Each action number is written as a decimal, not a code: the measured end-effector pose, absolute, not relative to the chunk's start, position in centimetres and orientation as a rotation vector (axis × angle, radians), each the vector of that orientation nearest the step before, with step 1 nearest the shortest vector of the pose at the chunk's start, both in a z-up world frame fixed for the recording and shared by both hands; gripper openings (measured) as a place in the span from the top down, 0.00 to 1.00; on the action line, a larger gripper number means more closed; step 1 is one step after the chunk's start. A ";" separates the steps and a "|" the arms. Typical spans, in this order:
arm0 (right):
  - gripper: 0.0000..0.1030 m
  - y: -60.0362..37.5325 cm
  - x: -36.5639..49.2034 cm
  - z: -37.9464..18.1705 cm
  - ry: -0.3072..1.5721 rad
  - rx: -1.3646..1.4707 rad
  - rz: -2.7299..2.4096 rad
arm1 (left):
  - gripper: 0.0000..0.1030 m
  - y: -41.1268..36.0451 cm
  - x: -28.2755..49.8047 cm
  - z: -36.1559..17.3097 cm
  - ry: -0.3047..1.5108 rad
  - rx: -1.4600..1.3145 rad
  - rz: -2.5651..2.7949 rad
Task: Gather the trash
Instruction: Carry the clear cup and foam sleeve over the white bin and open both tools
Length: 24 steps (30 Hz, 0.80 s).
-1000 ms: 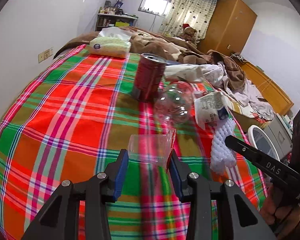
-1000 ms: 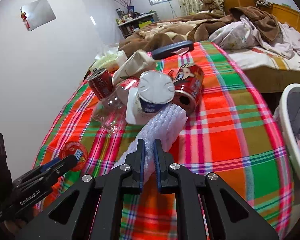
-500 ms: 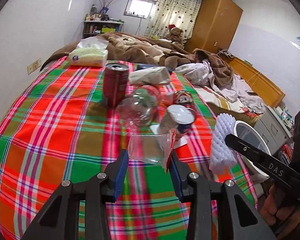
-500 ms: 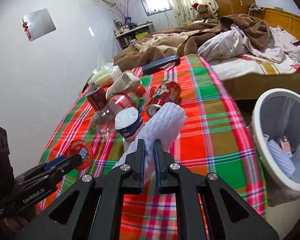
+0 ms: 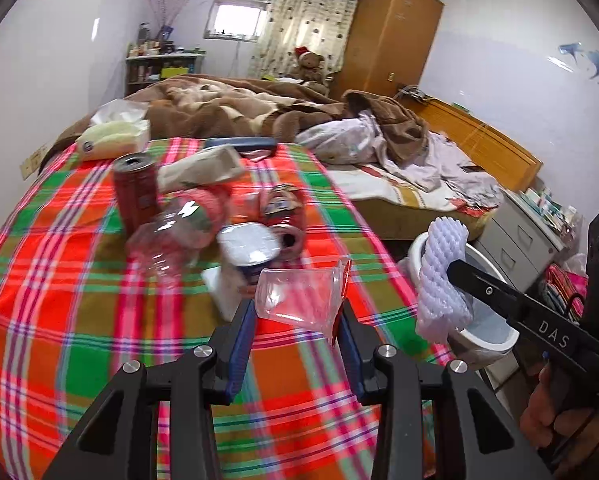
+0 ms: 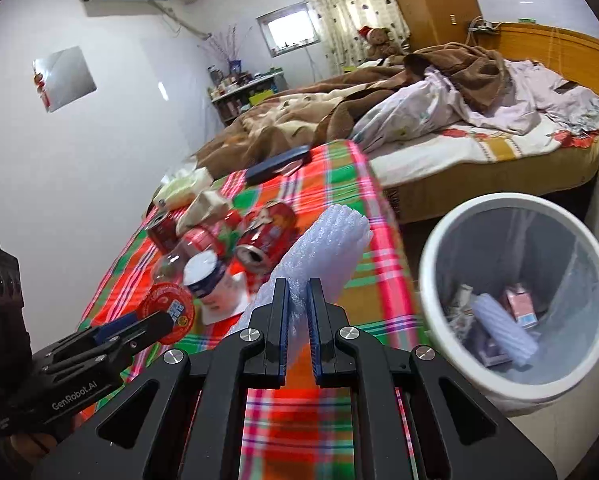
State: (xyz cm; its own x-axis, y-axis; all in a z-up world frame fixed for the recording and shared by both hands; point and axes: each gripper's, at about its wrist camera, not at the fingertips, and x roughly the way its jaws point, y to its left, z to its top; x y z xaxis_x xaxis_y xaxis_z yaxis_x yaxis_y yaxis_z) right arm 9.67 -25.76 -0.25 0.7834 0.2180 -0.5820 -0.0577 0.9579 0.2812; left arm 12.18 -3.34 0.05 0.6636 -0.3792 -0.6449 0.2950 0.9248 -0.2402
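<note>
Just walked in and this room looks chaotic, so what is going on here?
A person is clearing trash off a plaid-covered table with a handheld gripper in each hand. The left gripper holds a clear plastic cup with a red lid. The right gripper is shut on a white foam net sleeve, beside the white trash bin, which already holds some rubbish. Red cans, a clear bottle and a yogurt tub remain on the table.

Cans [image 6: 265, 236], a clear bottle [image 5: 171, 236] and a white tub [image 6: 209, 280] crowded the plaid tabletop's [image 6: 375, 276] middle; its near edge lay bare, and the white bin's [image 6: 431, 264] mouth beside it gaped unobstructed.
</note>
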 end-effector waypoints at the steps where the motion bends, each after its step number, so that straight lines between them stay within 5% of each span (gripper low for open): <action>1: 0.91 -26.4 9.6 -0.1 0.649 0.255 0.136 | 0.61 -4.0 12.2 0.2 0.752 -0.113 -0.389; 24: 0.91 -36.7 8.2 0.6 0.616 0.210 -0.102 | 0.61 -19.6 12.9 2.0 0.716 0.069 -0.602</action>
